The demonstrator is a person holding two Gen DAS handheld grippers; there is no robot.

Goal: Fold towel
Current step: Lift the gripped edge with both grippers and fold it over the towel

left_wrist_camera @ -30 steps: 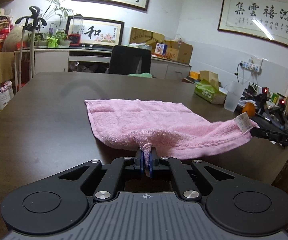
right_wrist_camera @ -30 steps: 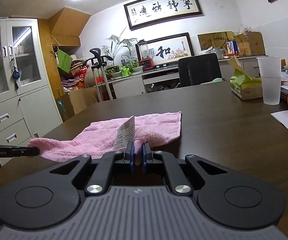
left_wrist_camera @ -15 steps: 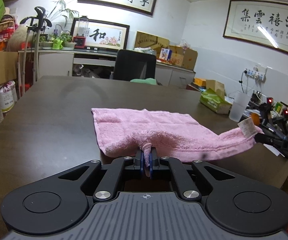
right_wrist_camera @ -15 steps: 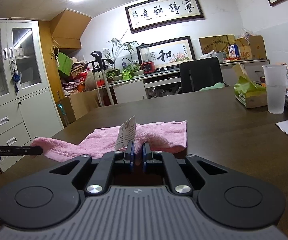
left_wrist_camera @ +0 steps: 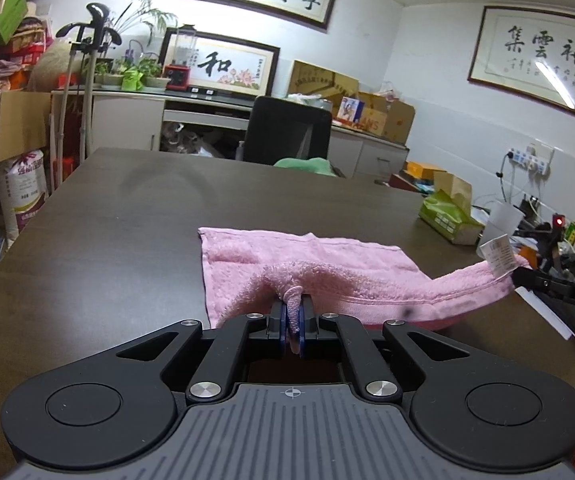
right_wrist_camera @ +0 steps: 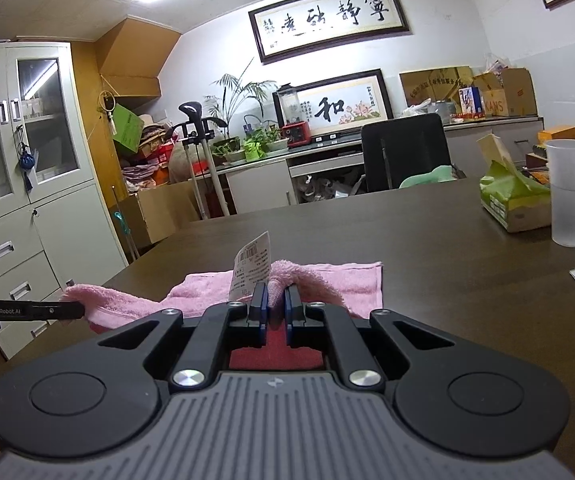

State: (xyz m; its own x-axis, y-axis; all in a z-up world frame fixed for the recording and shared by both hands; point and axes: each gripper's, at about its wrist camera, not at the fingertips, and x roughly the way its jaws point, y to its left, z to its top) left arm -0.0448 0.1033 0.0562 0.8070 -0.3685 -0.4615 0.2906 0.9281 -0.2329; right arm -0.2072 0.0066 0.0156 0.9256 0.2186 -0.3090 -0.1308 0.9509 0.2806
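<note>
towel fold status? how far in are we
Early. Done: both near corners are gripped. The left gripper is shut on one corner of the pink towel, the right gripper on the corner with the paper tag. In hand: the near edge hangs lifted off the table while the far edge lies flat. Left: carry the near edge over to the far edge, lay it down, release.

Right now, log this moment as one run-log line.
stage: lifting near edge | left gripper: shut on pink towel corner | right gripper: shut on tagged corner | far edge: on table
</note>
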